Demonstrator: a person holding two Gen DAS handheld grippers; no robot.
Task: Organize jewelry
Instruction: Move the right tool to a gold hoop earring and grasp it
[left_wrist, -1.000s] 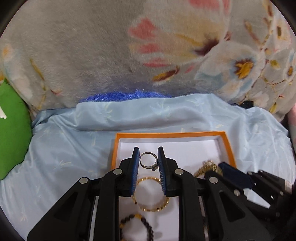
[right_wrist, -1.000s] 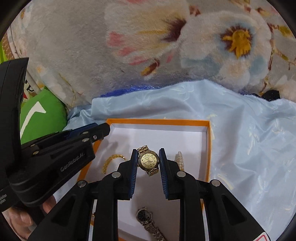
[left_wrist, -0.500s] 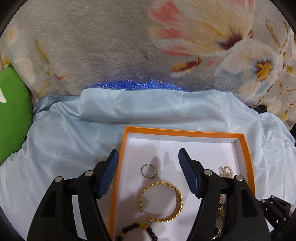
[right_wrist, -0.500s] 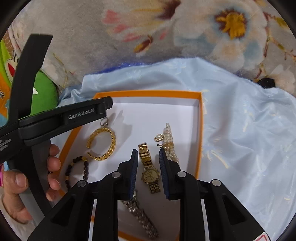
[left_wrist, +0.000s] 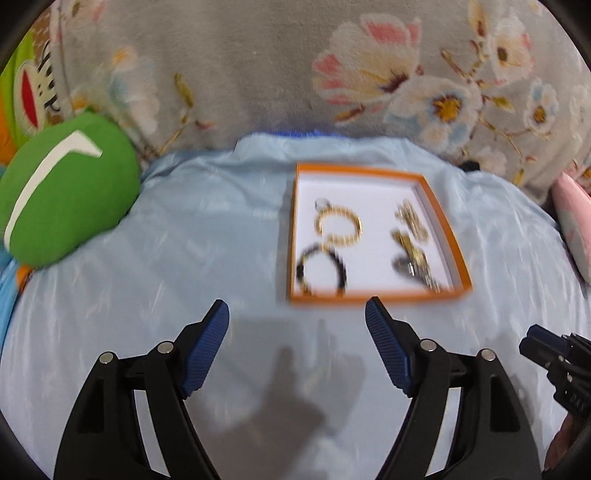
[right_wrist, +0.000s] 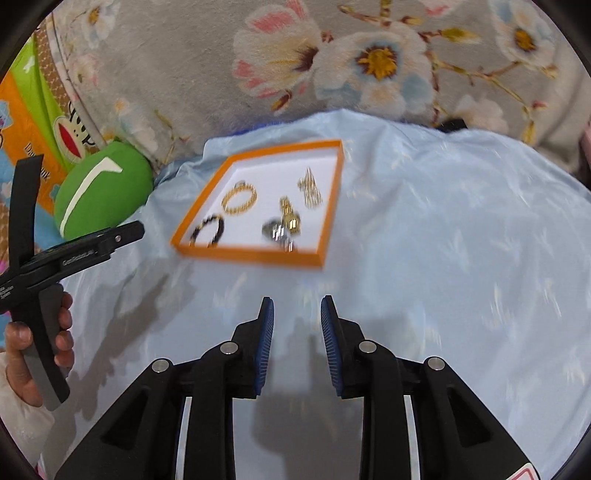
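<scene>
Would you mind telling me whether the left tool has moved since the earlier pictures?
Yes. The left tool has pulled back out of the orange box; a second ago it was over the box's white floor, now over the blue cloth, empty, jaws opening.

A pale blue satin sheet (left_wrist: 155, 258) covers the surface, wrinkled and glossy under light from above that throws soft shadows near the bottom edge. Behind it rises a grey plush blanket (left_wrist: 240, 66) printed with pink and white flowers. At the left lies a green cushion (left_wrist: 66, 192) with a white stripe, beside a bright orange and green cartoon print (right_wrist: 33, 122).
</scene>
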